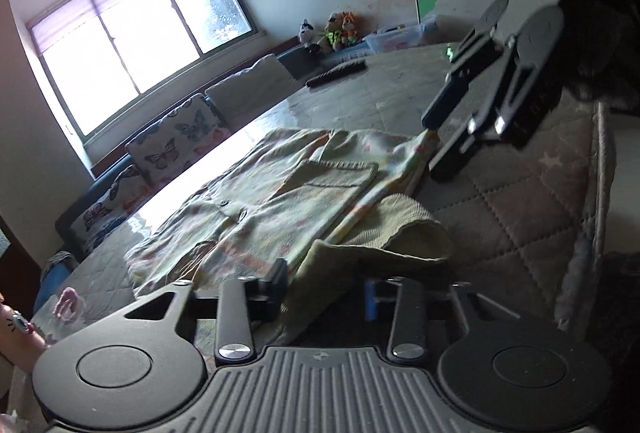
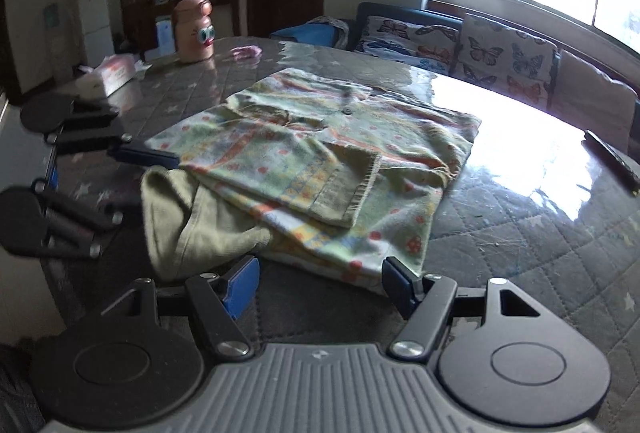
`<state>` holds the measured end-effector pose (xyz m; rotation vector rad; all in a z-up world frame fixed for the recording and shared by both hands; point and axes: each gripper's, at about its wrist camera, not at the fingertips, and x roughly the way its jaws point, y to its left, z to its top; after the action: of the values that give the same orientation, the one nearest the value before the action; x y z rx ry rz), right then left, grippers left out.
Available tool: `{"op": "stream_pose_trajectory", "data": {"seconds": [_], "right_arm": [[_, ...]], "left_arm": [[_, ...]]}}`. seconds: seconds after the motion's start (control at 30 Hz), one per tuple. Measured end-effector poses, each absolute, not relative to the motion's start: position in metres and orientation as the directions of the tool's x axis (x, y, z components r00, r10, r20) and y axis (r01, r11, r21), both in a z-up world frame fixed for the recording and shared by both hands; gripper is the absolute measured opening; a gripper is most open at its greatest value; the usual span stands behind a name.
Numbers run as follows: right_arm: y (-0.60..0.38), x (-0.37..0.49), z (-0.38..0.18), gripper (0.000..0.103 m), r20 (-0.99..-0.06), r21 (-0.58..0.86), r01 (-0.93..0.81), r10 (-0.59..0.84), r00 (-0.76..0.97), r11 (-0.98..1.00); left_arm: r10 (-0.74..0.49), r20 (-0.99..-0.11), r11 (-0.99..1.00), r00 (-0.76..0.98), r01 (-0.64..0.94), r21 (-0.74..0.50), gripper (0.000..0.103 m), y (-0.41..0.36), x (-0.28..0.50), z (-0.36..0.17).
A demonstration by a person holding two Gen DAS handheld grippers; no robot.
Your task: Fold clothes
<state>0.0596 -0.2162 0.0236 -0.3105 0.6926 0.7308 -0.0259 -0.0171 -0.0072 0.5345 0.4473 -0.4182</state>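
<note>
The shirt [image 2: 320,157] is seen just ahead of the wide-open, empty right hand-held gripper [image 2: 320,283], its sleeve [image 1: 384,237] nearer the open, empty left hand-held gripper [image 1: 326,291]

Daylight from the window [image 1: 132,37] blows out, glaring off the table [image 2: 500,137]; fisheye edges bend darkly.

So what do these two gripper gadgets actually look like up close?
Both are matte black. Each has a grey ribbed plate at the base, flanked by two round black discs, with short link bars on silver pivot screws. The left gripper and the right gripper end in blue-padded fingers. Seen from the left wrist view, the right one also carries a silver-grey block and a small green light. No cables show.
</note>
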Motion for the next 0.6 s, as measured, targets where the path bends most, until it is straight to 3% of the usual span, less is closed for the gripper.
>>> {"op": "stream_pose_trajectory", "data": {"seconds": [0.1,0.4,0.5,0.53,0.6], "right_arm": [[-0.206,0.054,0.021,0.069,-0.673,-0.064,-0.734,0.514,0.532,0.676],[-0.17,0.06,0.018,0.065,-0.631,-0.112,-0.776,0.559,0.539,0.621],[-0.16,0.067,0.018,0.047,-0.626,-0.092,-0.774,0.568,0.534,0.626],[-0.158,0.07,0.018,0.033,-0.628,-0.076,-0.773,0.572,0.528,0.63],[-0.157,0.08,0.019,0.026,-0.64,-0.013,-0.766,0.584,0.5,0.643]], "left_arm": [[-0.277,-0.501,0.814,0.82,0.477,0.331,0.018,-0.011,-0.018,0.0],[-0.276,-0.511,0.902,0.814,0.403,0.155,0.011,0.008,0.022,0.02],[-0.278,-0.522,0.911,0.806,0.393,0.122,0.012,0.013,0.029,0.021],[-0.276,-0.525,0.913,0.806,0.39,0.119,0.015,0.015,0.029,0.022],[-0.266,-0.524,0.916,0.809,0.382,0.123,0.017,0.018,0.026,0.022]]}}
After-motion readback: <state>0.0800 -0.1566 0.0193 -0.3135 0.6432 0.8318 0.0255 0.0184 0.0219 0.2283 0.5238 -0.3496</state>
